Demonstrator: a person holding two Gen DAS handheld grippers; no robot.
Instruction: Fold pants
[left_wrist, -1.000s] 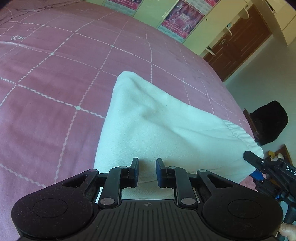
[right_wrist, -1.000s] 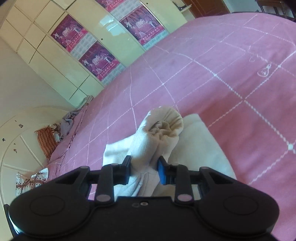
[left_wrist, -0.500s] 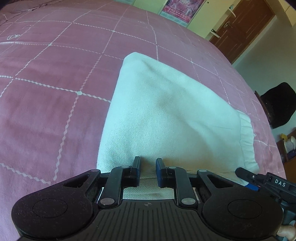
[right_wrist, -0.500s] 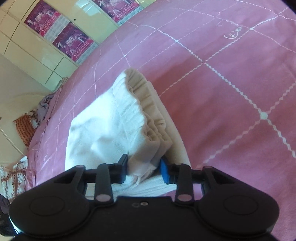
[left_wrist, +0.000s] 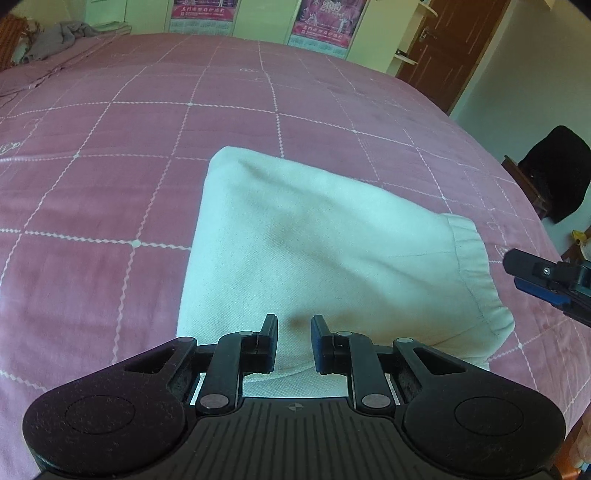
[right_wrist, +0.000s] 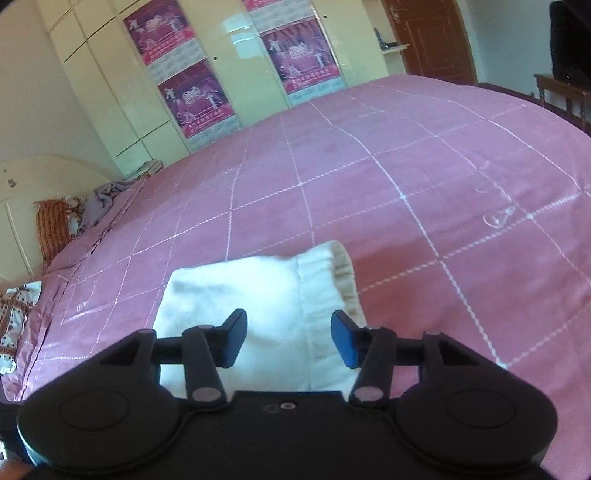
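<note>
The white pants (left_wrist: 325, 251) lie folded into a flat packet on the pink bed, elastic waistband (left_wrist: 476, 273) at the right end. My left gripper (left_wrist: 294, 345) sits at the packet's near edge with its jaws narrowly apart and a fold of cloth between them. My right gripper (right_wrist: 288, 341) is open above the waistband end of the pants (right_wrist: 273, 299), holding nothing. Its fingers (left_wrist: 535, 277) also show at the right edge of the left wrist view, just off the waistband.
The pink checked bedspread (left_wrist: 147, 147) spreads wide on all sides. Pillows and a grey cloth (right_wrist: 103, 199) lie at the headboard. A wardrobe with posters (right_wrist: 192, 99) stands behind, a brown door (left_wrist: 454, 48) and a dark chair (left_wrist: 557, 173) to the right.
My right gripper opened and let go of the bunched waistband, which now lies flat on the packet. Both grippers tilted up and drew back a little. The left jaws stayed at the near edge.
</note>
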